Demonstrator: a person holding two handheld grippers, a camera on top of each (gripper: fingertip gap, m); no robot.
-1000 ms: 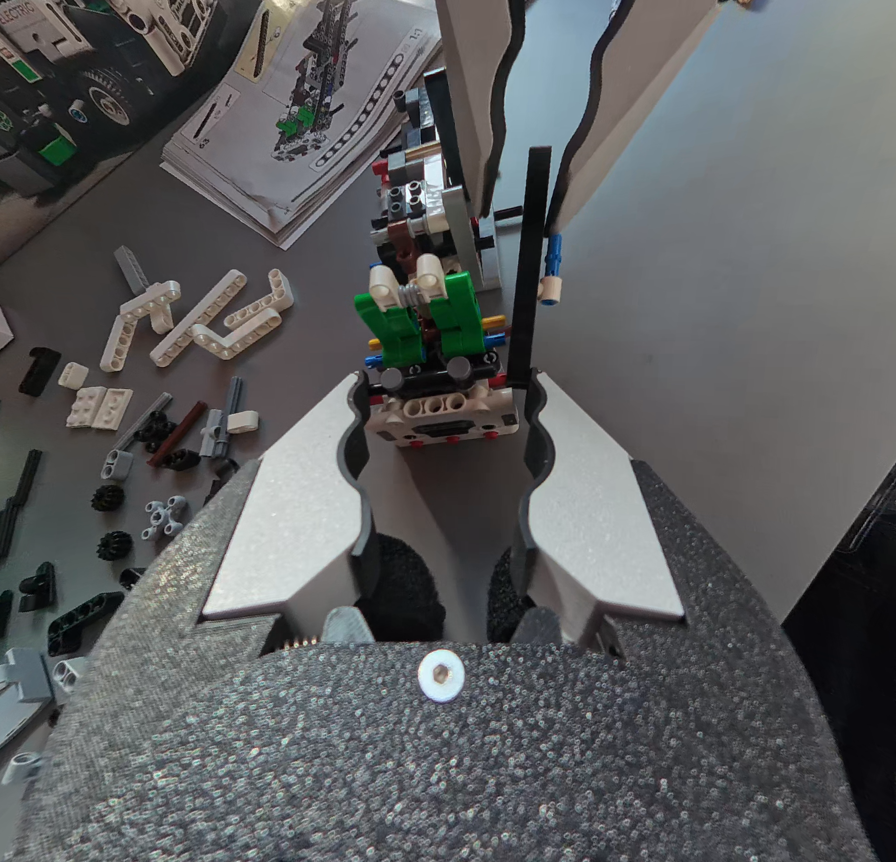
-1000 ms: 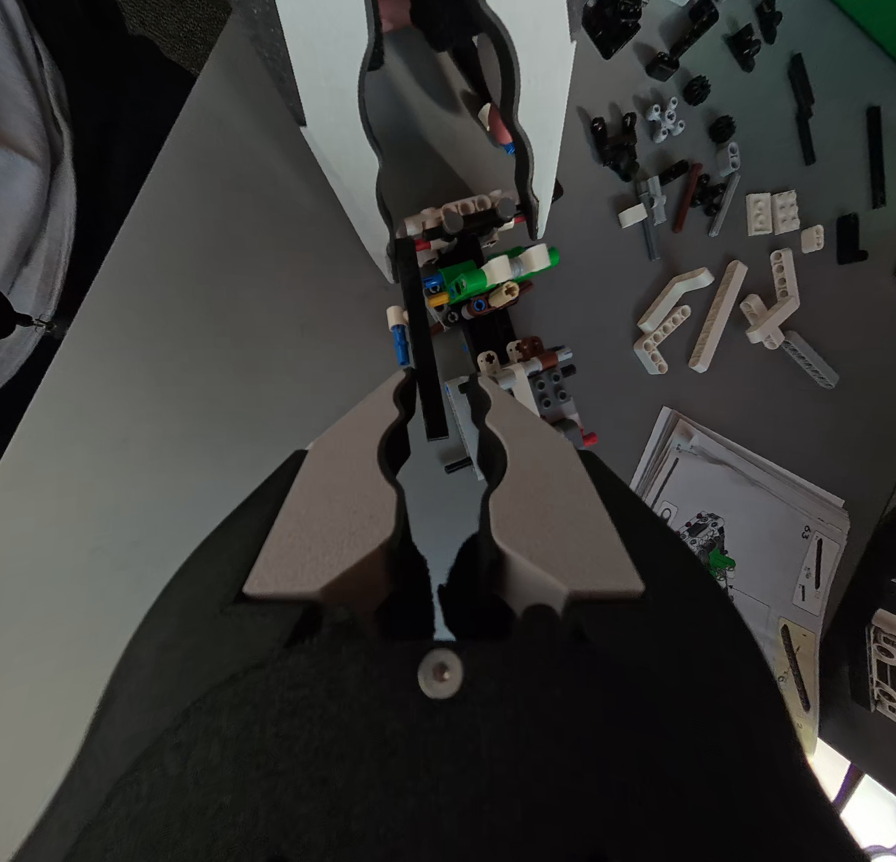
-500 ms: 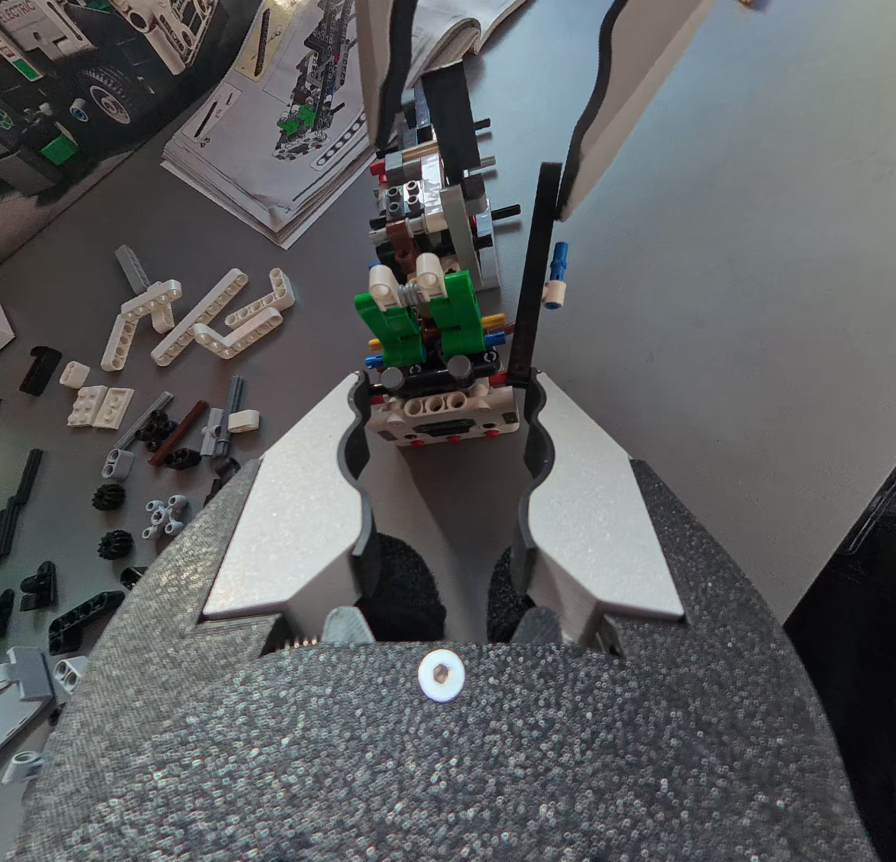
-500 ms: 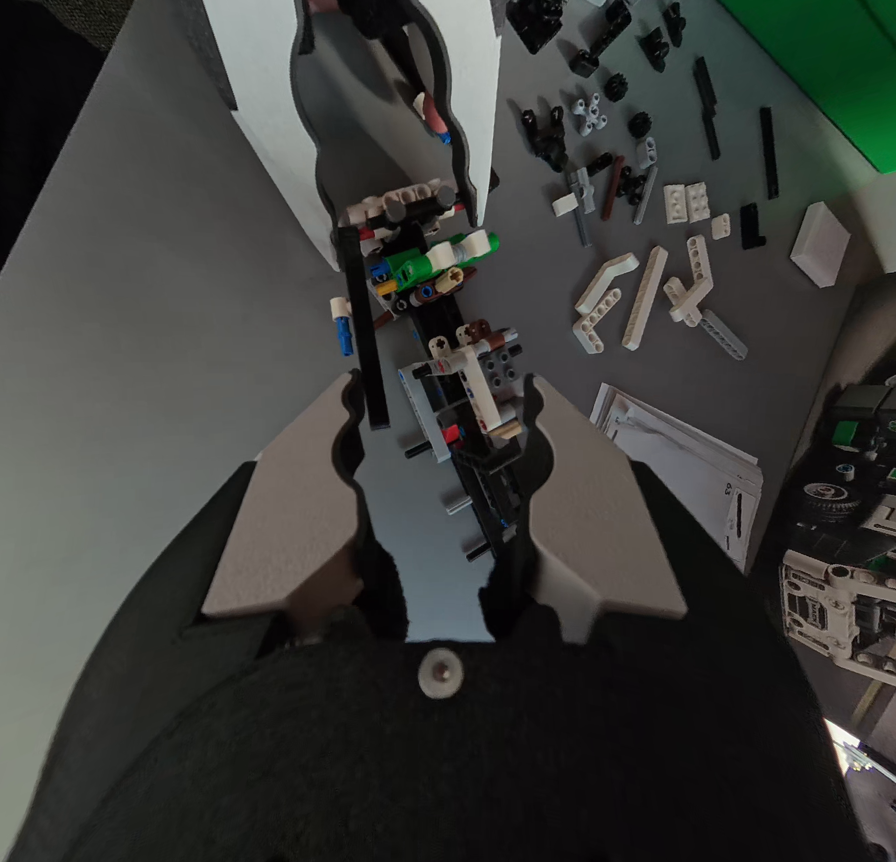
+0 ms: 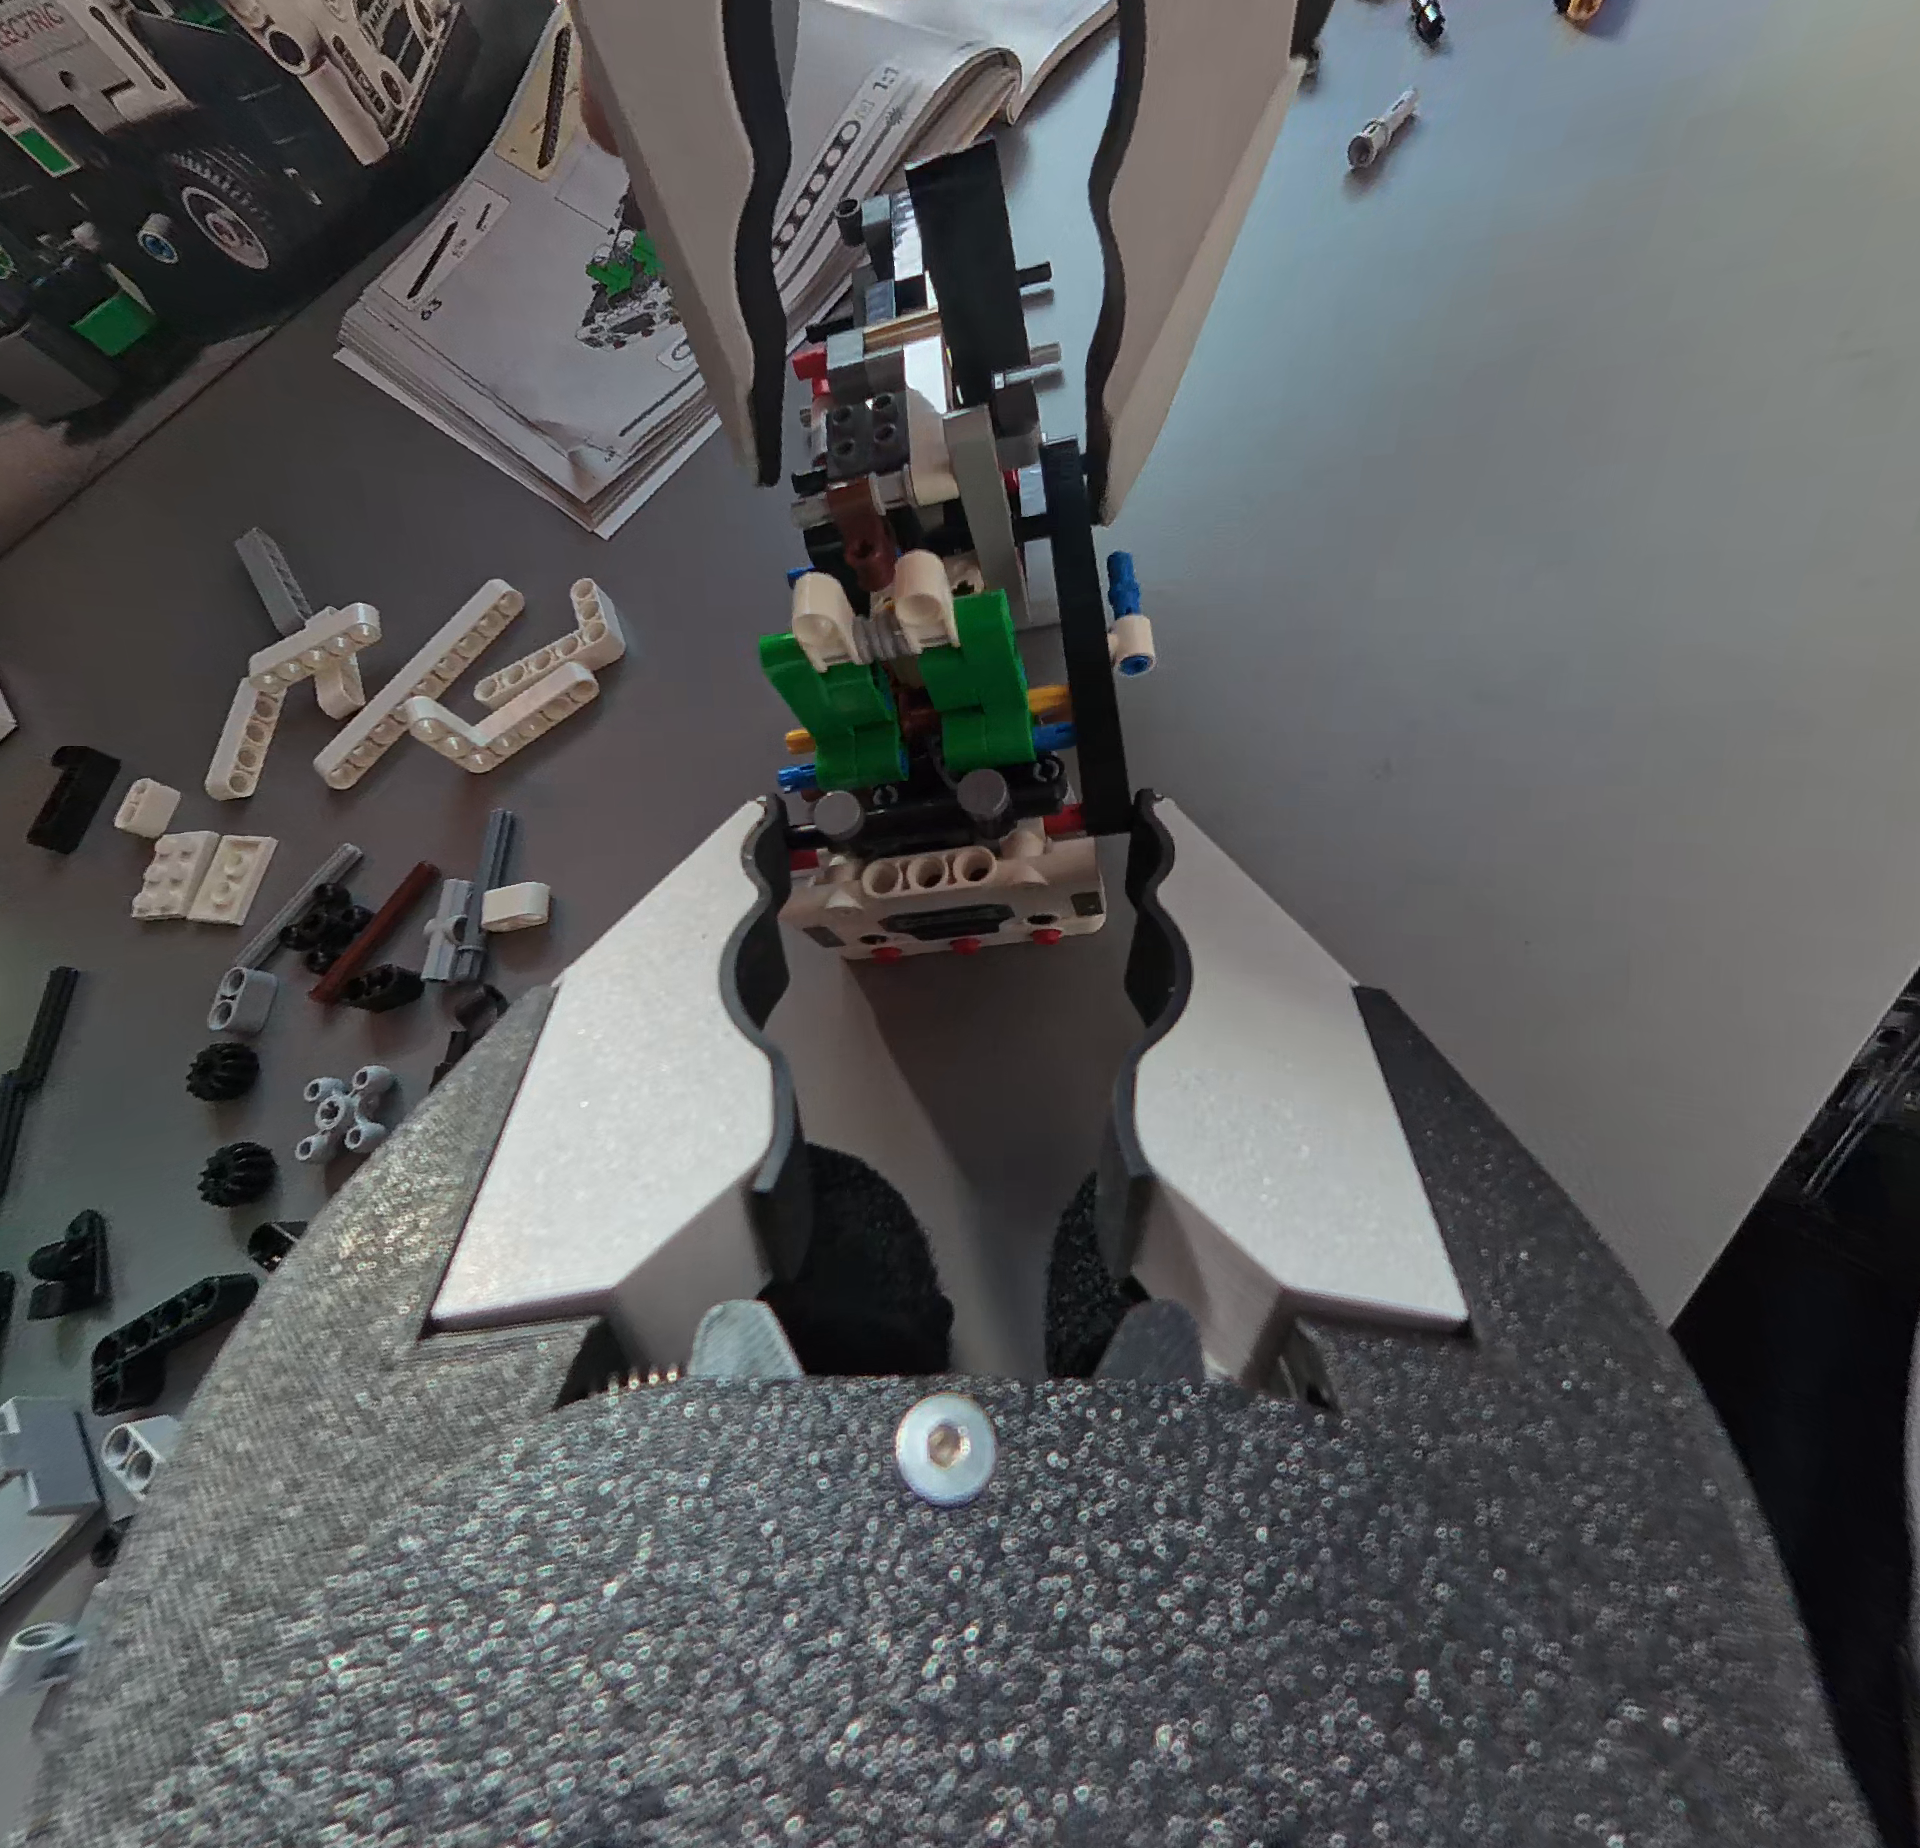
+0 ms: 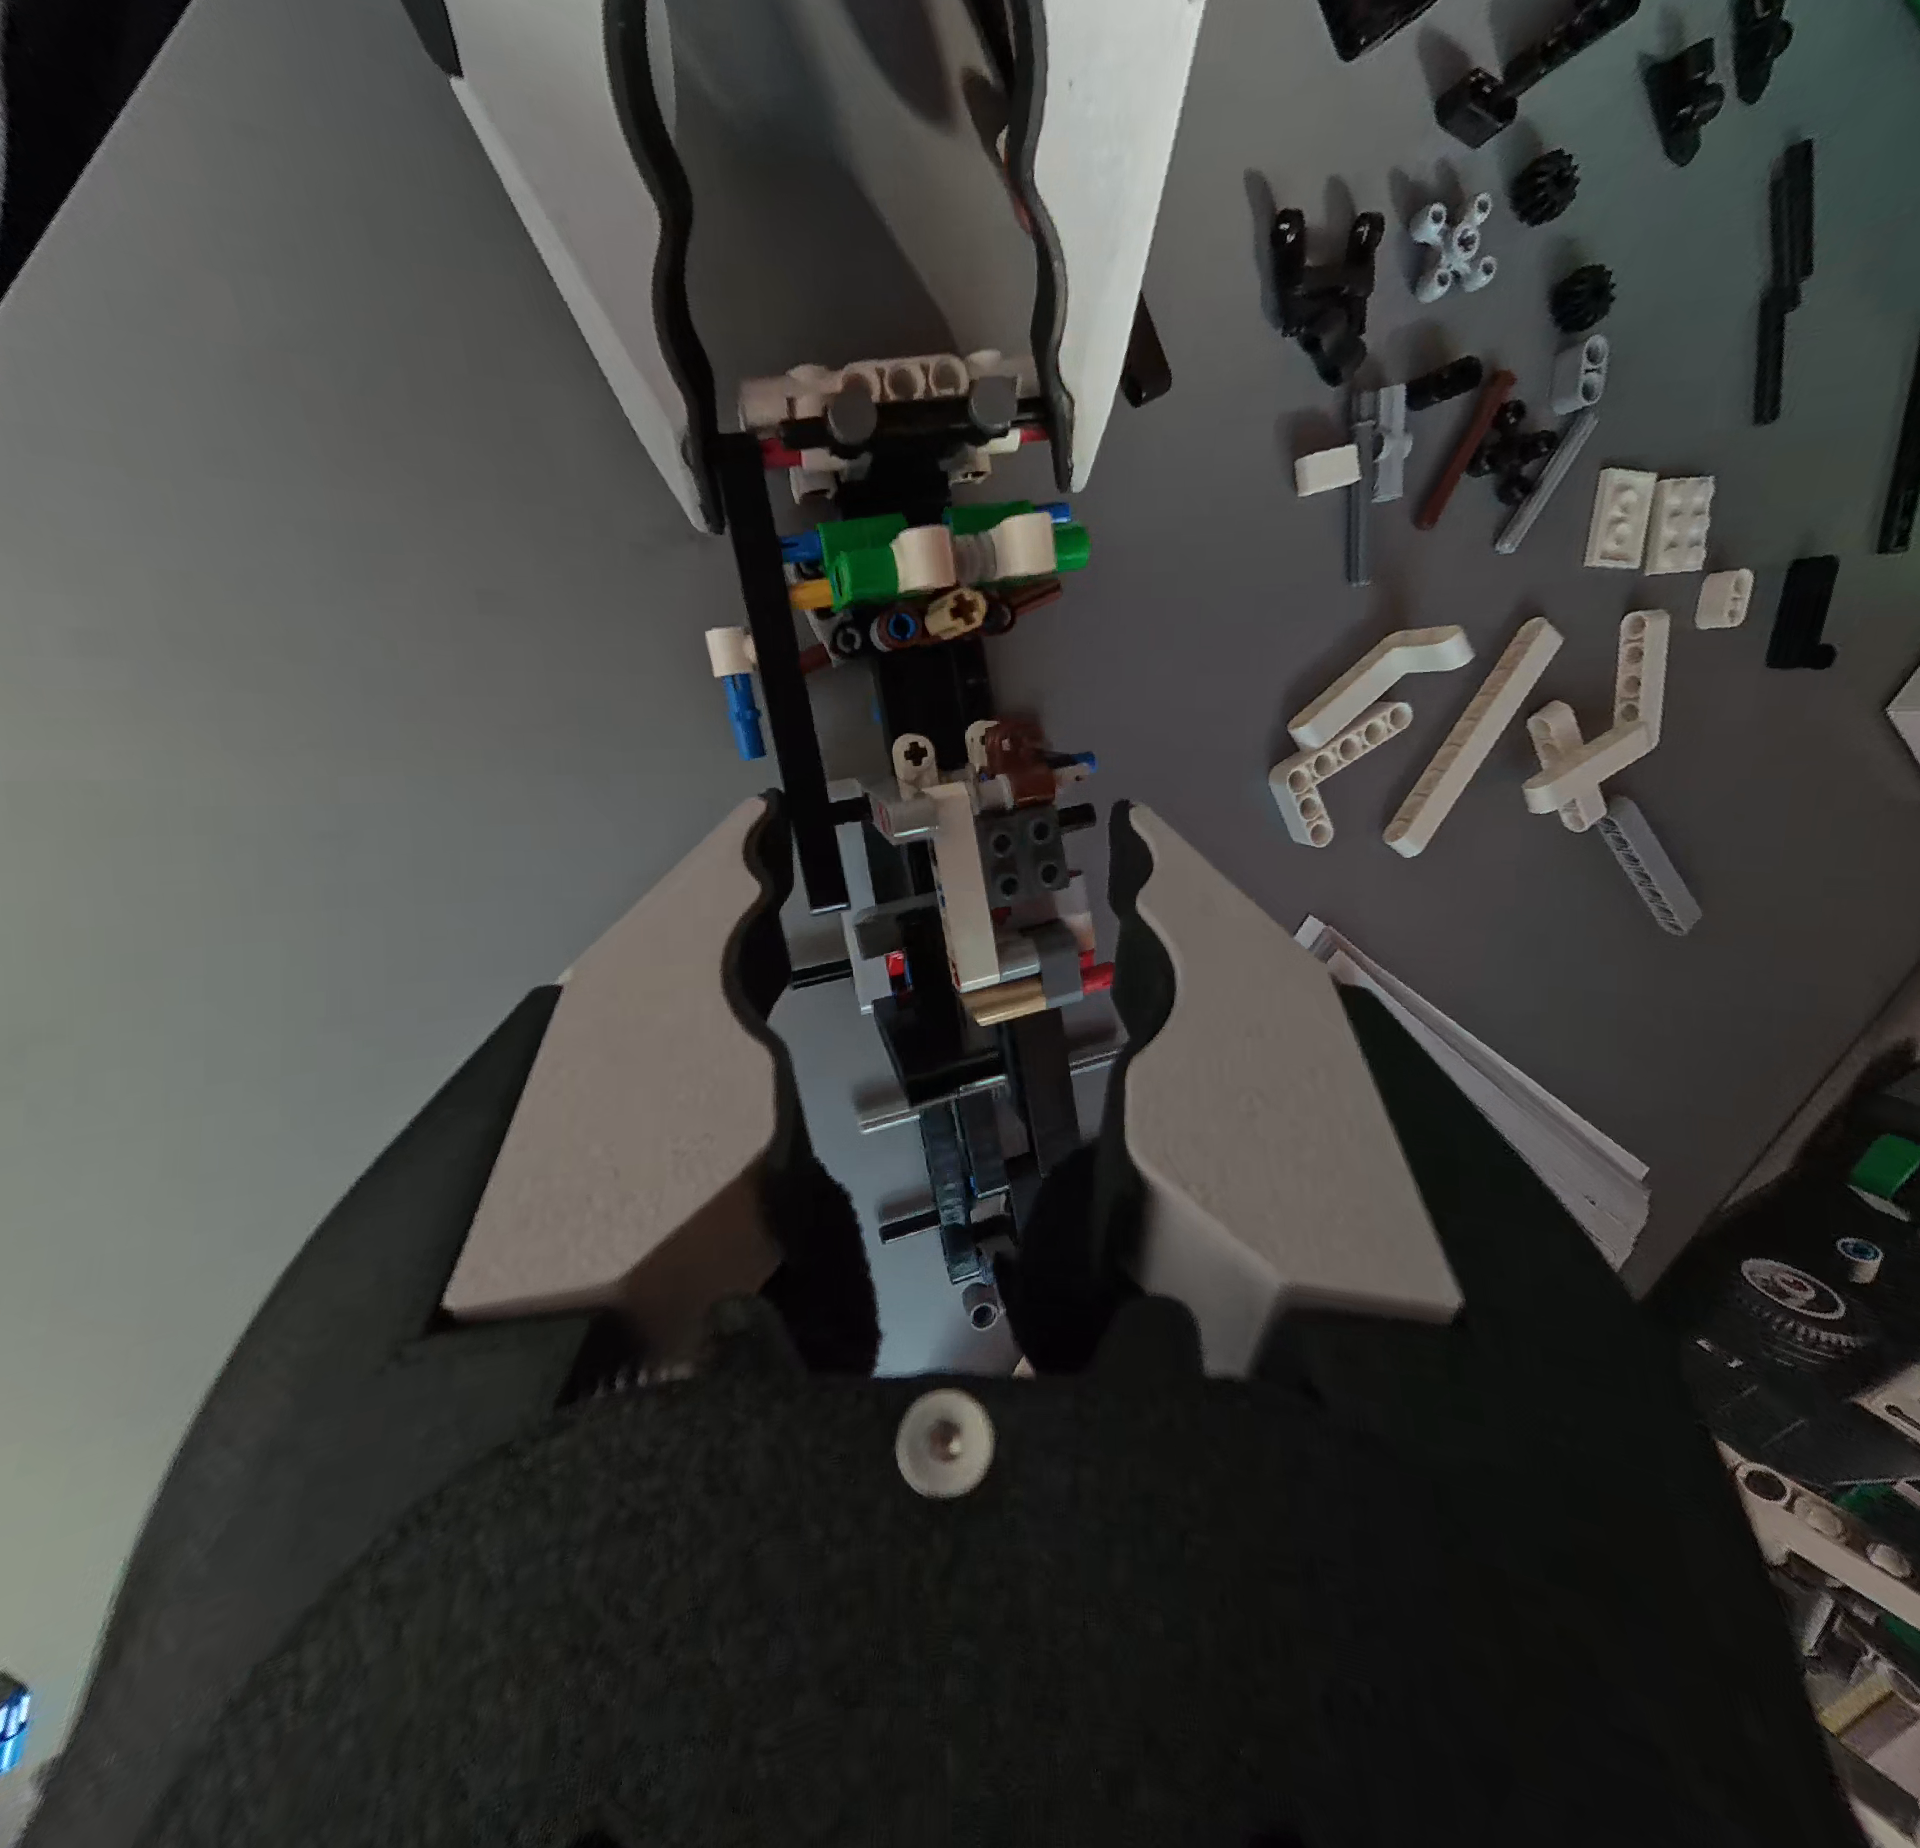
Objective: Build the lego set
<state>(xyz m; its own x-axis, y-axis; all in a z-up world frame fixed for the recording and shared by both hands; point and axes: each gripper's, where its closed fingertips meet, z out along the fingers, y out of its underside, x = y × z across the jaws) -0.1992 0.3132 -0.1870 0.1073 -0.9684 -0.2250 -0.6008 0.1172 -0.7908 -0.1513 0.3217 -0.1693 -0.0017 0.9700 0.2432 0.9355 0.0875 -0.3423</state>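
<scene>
Lego chassis (image 5: 914,718): part-built, long and narrow, lying on the grey table (image 5: 1507,655) between two facing grippers.

Left gripper (image 5: 951,832): jaws spread wide, bracketing the white end block of the model; whether the pads press it cannot be told.

Right gripper (image 6: 935,832): jaws apart, straddling the opposite end without clamping; nothing is held.

Black beam (image 5: 1086,645): long, running along one flank of the model, with a blue-and-white pin (image 5: 1127,614) just beside it. Seating not verifiable.

Loose stock: white liftarms (image 5: 416,686), black gears (image 5: 223,1071), grey connectors, left of the model. Instruction booklet (image 5: 540,344) beyond.

Risks, as judged:
- Beam likely only partly pinned; closing either gripper askew could lever it off.
- Squeezing across protruding axles and pins may push them out of place.
- Model unsecured; a one-sided push would slide or rotate it on the table.
</scene>
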